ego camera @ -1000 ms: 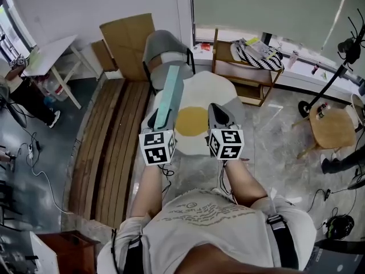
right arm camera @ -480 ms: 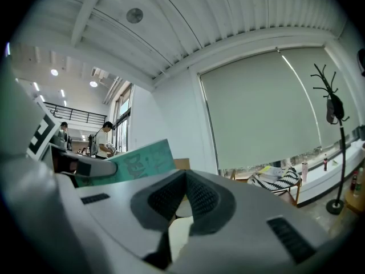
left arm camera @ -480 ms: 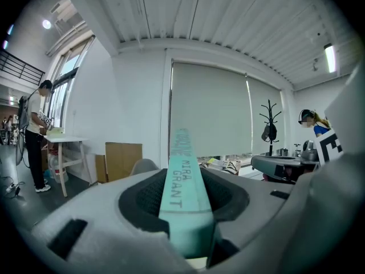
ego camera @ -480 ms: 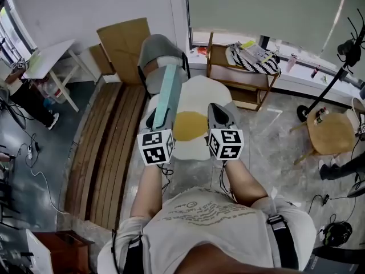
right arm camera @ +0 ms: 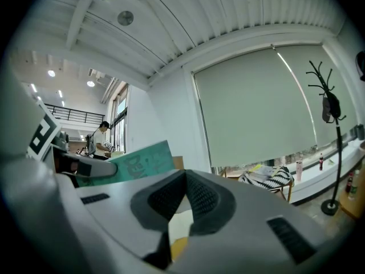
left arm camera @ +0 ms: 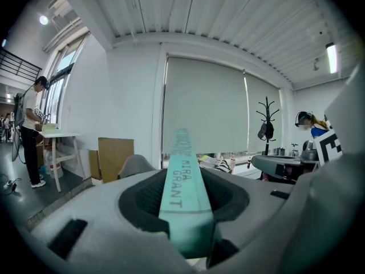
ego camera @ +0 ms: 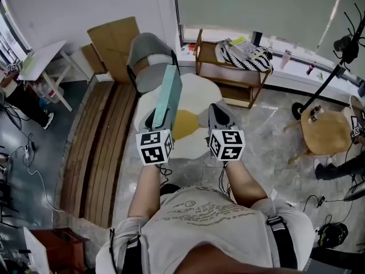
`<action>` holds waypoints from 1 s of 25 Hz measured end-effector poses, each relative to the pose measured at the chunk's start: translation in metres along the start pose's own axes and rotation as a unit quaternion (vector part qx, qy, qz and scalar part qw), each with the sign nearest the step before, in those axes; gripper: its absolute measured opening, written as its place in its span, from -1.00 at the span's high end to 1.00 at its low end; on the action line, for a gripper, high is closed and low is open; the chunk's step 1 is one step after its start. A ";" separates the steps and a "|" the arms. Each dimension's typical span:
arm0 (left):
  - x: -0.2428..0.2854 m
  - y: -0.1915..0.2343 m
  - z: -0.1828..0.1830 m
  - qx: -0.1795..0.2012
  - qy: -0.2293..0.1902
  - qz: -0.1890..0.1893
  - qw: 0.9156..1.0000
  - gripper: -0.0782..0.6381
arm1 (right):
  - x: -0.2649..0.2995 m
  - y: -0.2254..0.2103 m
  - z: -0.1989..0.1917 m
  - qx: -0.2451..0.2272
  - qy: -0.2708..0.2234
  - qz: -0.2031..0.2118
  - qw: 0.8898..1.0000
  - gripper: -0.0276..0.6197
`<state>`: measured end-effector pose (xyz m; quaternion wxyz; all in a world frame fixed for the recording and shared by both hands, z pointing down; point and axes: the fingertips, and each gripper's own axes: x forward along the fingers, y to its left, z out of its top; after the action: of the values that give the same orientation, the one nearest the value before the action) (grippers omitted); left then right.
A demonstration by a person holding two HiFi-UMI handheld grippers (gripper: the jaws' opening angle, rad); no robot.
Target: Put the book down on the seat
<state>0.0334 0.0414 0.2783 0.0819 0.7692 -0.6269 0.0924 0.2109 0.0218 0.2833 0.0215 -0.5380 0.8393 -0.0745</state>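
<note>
A thin teal book (ego camera: 169, 91) stands on edge, its spine (left arm camera: 183, 187) running away from me, with my left gripper (ego camera: 155, 117) shut on its near end. In the left gripper view the pads of that gripper (left arm camera: 185, 210) press on both covers. My right gripper (ego camera: 219, 113) hangs beside it at the same height, shut, with nothing in it; its pads meet at the tips (right arm camera: 181, 178). The book's cover (right arm camera: 130, 164) shows to its left. A grey chair (ego camera: 149, 57) with a bare seat stands ahead on the floor, beyond the book's far end (left arm camera: 134, 165).
A white rug with a yellow centre (ego camera: 191, 121) lies under the grippers. A wooden shelf unit (ego camera: 231, 70) stands ahead right, a slatted wood deck (ego camera: 94, 147) at left, cardboard (ego camera: 117, 39) behind the chair, a round stool (ego camera: 326, 131) and a tripod (ego camera: 319, 90) at right. A person stands by a white table (ego camera: 35, 59).
In the head view the chair, rug and shelf have slid left and slightly nearer. Both grippers keep the same pose, the left still holding the book.
</note>
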 end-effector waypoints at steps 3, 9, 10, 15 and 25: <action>0.009 -0.006 -0.003 -0.003 0.006 -0.006 1.000 0.30 | 0.004 -0.005 -0.003 0.001 0.004 0.002 1.000 0.83; 0.030 -0.005 -0.004 -0.009 0.006 -0.014 1.000 0.30 | 0.020 -0.011 -0.005 -0.006 0.006 0.006 1.000 0.83; 0.035 -0.005 -0.002 -0.009 0.005 -0.016 1.000 0.30 | 0.024 -0.012 -0.004 -0.007 0.006 0.006 1.000 0.83; 0.056 0.003 -0.001 -0.011 0.007 -0.022 1.000 0.30 | 0.048 -0.016 -0.003 -0.010 0.008 0.008 1.000 0.83; 0.109 0.044 0.011 -0.015 0.015 -0.032 0.999 0.29 | 0.115 -0.006 0.000 -0.016 0.014 0.010 1.000 0.83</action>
<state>0.0121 -0.0739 0.2946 0.1053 0.7862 -0.6020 0.0916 0.1682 -0.0853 0.2891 0.0023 -0.5286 0.8461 -0.0685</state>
